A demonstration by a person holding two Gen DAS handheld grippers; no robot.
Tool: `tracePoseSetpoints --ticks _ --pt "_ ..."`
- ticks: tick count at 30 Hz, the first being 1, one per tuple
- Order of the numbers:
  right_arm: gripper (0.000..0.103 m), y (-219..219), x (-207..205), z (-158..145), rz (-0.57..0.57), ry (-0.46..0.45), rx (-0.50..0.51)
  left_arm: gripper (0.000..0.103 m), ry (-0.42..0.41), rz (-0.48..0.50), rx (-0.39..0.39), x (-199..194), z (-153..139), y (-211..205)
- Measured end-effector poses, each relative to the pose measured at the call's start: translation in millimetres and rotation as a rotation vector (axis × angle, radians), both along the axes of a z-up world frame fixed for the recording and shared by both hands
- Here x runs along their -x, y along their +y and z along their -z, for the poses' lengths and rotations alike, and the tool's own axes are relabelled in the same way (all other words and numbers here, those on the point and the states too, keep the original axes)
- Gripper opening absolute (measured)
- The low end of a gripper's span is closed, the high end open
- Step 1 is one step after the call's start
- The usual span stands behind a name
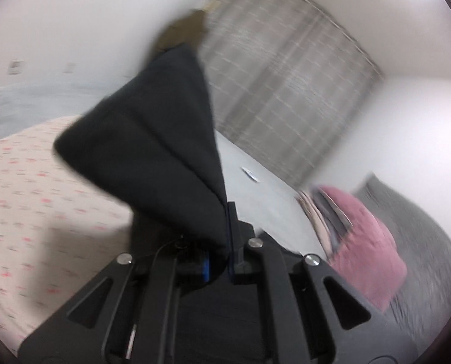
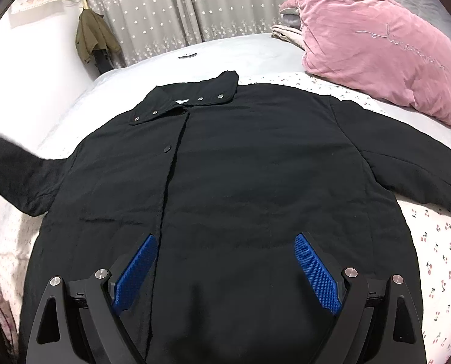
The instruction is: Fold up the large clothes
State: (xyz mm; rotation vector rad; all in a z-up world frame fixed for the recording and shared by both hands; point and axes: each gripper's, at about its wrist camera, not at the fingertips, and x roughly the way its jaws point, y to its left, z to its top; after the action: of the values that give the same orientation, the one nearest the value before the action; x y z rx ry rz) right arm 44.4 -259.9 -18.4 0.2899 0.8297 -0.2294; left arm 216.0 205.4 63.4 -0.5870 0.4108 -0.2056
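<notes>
A large black jacket (image 2: 240, 176) lies front up on the bed, collar at the far end, its right sleeve (image 2: 407, 170) spread out to the right. My right gripper (image 2: 225, 242) is open just above the jacket's lower front, blue pads wide apart. My left gripper (image 1: 222, 242) is shut on the jacket's left sleeve (image 1: 152, 139) and holds it lifted off the bed. The lifted sleeve also shows at the left edge of the right wrist view (image 2: 16, 173).
A pink pillow (image 2: 377, 48) rests at the bed's far right and also shows in the left wrist view (image 1: 365, 242). A cherry-print sheet (image 2: 437, 261) covers the bed. Grey curtains (image 2: 171, 9) and a hanging olive garment (image 2: 92, 36) stand behind. A small dark object (image 2: 187, 57) lies on the grey bedding.
</notes>
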Motion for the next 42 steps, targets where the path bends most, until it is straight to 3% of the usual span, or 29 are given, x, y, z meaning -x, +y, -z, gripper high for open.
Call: tracePoseSetpoints --ticks 6,13,16,18,20,22,26,27,29,32,34,37,40,41,42 --pt "0.093 -1 -1 1 -0.003 0.005 -0.004 0.009 0.042 0.235 -0.078 -10 12 -89" --pt "0.093 -7 -3 4 0.005 0.012 -0.023 0.011 0.183 0.52 -0.193 2 72 -170" --pt "0.093 -10 -3 6 0.009 0.004 -0.048 0.028 0.332 0.692 -0.336 6 110 -197" --pt "0.093 -12 -4 8 0.002 -0.004 -0.071 0.039 0.354 0.734 -0.364 13 118 -192" --pt "0.093 -13 -4 8 -0.013 -0.016 -0.1 0.059 0.333 0.719 -0.349 19 111 -180" --pt "0.093 -12 -5 7 -0.043 -0.041 -0.148 0.068 0.283 0.659 -0.301 20 98 -150" --pt "0.093 -13 -9 7 -0.13 -0.144 -0.43 0.069 0.252 0.531 -0.273 17 93 -104" --pt "0.093 -12 -15 11 -0.17 -0.169 -0.546 0.069 0.243 0.504 -0.278 17 93 -95" --pt "0.09 -6 -24 16 -0.211 -0.181 -0.645 0.069 0.219 0.453 -0.297 19 98 -80" --pt "0.079 9 -47 30 -0.222 -0.138 -0.677 0.069 0.204 0.401 -0.325 10 104 -71" --pt "0.069 24 -67 50 -0.229 -0.058 -0.703 0.069 0.181 0.378 -0.331 4 104 -69" --pt "0.067 37 -85 62 -0.207 0.013 -0.612 0.068 0.146 0.335 -0.324 -3 104 -68" --pt "0.027 34 -98 66 -0.174 0.032 -0.594 0.064 0.12 0.314 -0.323 -6 104 -69" --pt "0.017 32 -101 66 -0.171 0.031 -0.597 0.061 0.115 0.305 -0.332 -7 103 -67" --pt "0.013 31 -103 63 -0.179 0.023 -0.592 0.06 0.112 0.3 -0.335 -8 103 -65"
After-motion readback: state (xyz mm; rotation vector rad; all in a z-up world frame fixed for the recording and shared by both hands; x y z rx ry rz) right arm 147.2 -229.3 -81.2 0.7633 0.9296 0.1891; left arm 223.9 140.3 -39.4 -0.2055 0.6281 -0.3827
